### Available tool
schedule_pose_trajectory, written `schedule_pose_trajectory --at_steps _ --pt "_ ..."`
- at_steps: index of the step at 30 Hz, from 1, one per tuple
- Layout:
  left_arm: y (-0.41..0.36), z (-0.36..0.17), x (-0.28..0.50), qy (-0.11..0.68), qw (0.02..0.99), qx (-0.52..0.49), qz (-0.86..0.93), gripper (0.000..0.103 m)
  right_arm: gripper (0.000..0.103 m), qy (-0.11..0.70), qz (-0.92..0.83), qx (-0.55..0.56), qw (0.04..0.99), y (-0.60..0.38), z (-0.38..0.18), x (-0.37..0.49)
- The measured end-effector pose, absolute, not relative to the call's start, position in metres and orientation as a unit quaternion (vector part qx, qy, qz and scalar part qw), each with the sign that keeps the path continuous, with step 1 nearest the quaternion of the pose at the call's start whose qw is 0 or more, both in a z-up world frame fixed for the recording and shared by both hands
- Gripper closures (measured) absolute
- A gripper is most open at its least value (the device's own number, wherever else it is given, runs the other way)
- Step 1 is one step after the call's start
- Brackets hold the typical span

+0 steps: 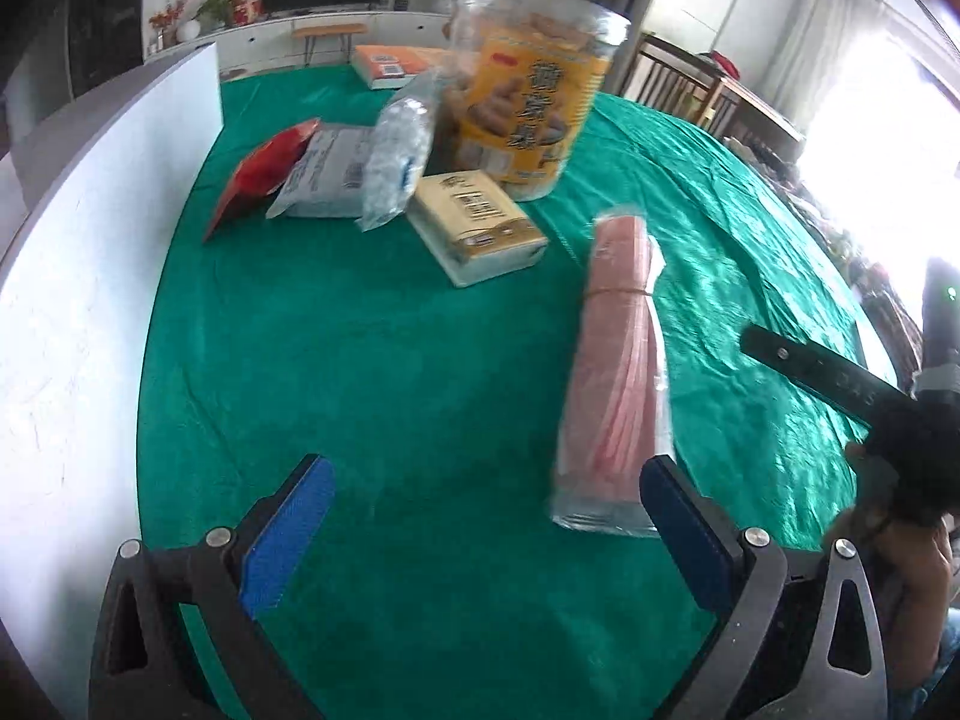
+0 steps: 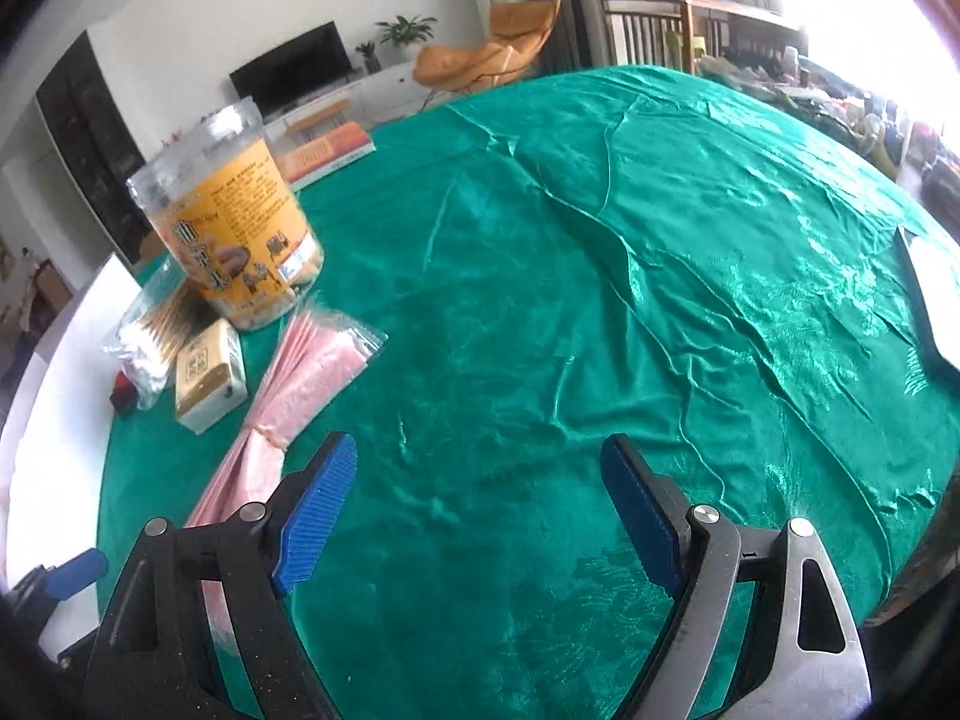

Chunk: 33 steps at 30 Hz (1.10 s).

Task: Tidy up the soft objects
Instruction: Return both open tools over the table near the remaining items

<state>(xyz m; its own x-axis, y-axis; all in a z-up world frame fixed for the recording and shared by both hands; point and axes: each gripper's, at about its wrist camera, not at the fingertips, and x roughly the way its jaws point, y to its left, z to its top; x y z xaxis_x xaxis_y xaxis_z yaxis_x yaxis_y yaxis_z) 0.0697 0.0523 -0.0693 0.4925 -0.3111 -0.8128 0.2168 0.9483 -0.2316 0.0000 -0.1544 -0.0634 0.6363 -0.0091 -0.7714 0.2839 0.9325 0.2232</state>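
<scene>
A pink bundle of plastic bags (image 1: 618, 372) tied with a band lies on the green cloth (image 1: 420, 390), blurred. Its near end sits just inside the right finger of my left gripper (image 1: 489, 516), which is open and grips nothing. In the right wrist view the pink bundle (image 2: 300, 384) runs behind the left finger of my right gripper (image 2: 480, 510), which is also open and empty over bare cloth. Farther back lie a tissue pack (image 1: 480, 228), a cotton swab bag (image 1: 396, 162), a white packet (image 1: 327, 171) and a red packet (image 1: 258, 174).
A tall yellow snack jar (image 1: 522, 90) stands behind the soft items, with a book (image 1: 390, 63) beyond it. A white board (image 1: 90, 300) borders the table's left side. A white sheet (image 2: 930, 300) lies at the right edge of the wrinkled green cloth (image 2: 600, 300).
</scene>
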Motion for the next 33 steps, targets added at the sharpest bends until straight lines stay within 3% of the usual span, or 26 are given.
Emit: schedule_pose_trajectory --at_steps 8,14,25,33 --pt "0.048 -0.089 0.085 0.45 0.882 -0.001 -0.14 0.002 0.017 0.442 -0.082 0.178 0.875 -0.157 -0.079 0.0" --pt "0.068 -0.072 0.087 0.449 0.878 -0.077 -0.149 0.002 0.016 0.442 -0.081 0.181 0.875 -0.155 -0.077 -0.002" --pt "0.075 -0.088 0.079 0.43 0.89 -0.033 -0.148 0.001 0.016 0.445 -0.083 0.175 0.874 -0.153 -0.078 0.0" --pt "0.082 -0.088 0.079 0.418 0.893 -0.057 -0.159 0.0 0.016 0.448 -0.085 0.168 0.874 -0.152 -0.079 0.001"
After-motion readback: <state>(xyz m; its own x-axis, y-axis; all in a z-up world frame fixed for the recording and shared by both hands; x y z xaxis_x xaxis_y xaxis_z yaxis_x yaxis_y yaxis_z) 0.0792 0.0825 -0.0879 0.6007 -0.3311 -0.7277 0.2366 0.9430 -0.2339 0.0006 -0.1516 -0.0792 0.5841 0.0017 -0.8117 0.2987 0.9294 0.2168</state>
